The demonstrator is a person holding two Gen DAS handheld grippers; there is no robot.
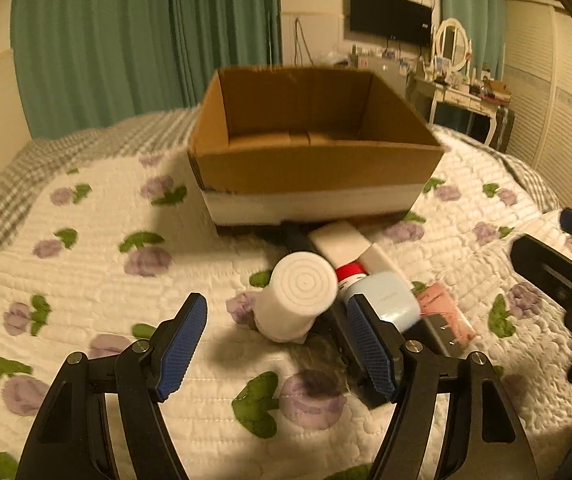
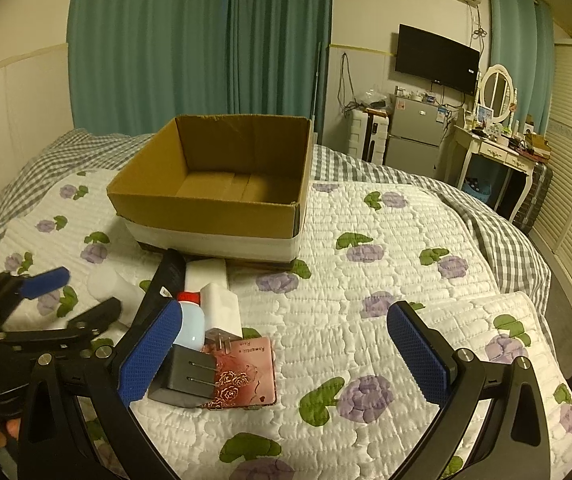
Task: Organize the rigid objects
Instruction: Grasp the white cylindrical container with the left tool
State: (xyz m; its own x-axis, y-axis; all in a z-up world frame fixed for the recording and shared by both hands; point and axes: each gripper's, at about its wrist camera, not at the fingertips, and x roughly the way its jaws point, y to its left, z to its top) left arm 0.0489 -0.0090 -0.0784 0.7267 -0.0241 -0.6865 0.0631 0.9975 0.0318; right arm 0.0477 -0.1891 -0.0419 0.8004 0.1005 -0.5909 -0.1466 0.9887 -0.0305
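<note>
while the cardboard box [image 1: 313, 148] sits empty on the quilted bed [image 1: 86, 272], i hold both claws over the pile of loose items lying just in front of its near wall. my left gripper [image 1: 276, 346] stands wide open and grips nothing; the white cylindrical jar [image 1: 297, 300], lying on its side, is just ahead of its fingertips. my right gripper [image 2: 286, 354] is likewise wide open and empty, with the dark charger block [image 2: 184, 380] and the pink card case [image 2: 246, 376] beside its left finger. a red-capped pale blue bottle [image 2: 190, 320] and a white block [image 2: 206, 276] lie between these and the box. i judge the step in hand to be the first pick approach, nothing yet being stowed. the next move calls for advancing the left claw until the jar sits between the pads, closing across its round body, which may roll, then lifting it clear of the box wall.
</note>
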